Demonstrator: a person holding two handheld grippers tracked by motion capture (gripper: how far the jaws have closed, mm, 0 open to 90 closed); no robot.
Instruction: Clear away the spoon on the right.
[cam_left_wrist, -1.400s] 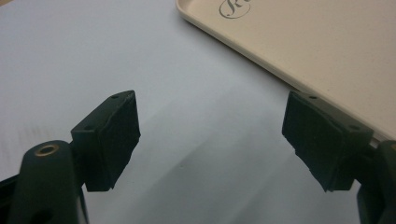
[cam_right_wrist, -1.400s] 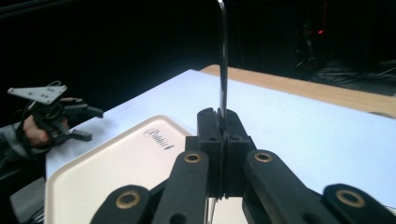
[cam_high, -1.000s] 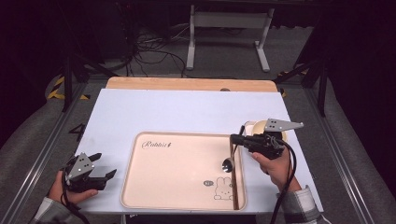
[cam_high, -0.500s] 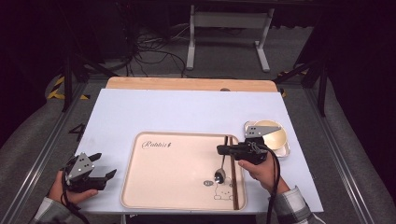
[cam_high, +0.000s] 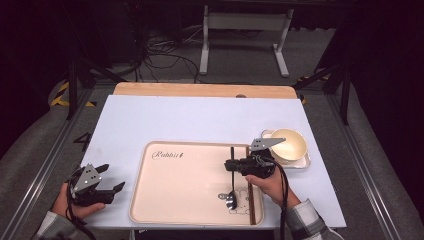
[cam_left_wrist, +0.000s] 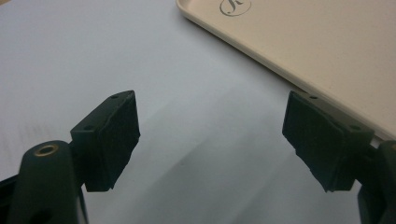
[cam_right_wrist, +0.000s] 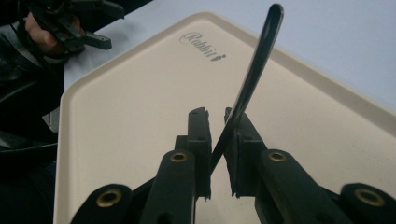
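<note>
Resting left of the tray (cam_high: 150, 200), the left gripper (cam_high: 100, 189) gapes empty; the right gripper (cam_high: 231, 165), jaws just easing apart, brackets the spoon (cam_high: 232, 177) handle (bowl down on the tray, long axis running away from the person).

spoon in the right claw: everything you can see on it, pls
The dark, slim metal spoon has a shiny oval bowl and a long, thin, slightly curved handle. Its bowl lies low on the beige plastic tray, by the printed rabbit. The right claw straddles the handle mid-length. Its jaws have just been opening: the handle now leans against one pad with a slim gap at the other.
</note>
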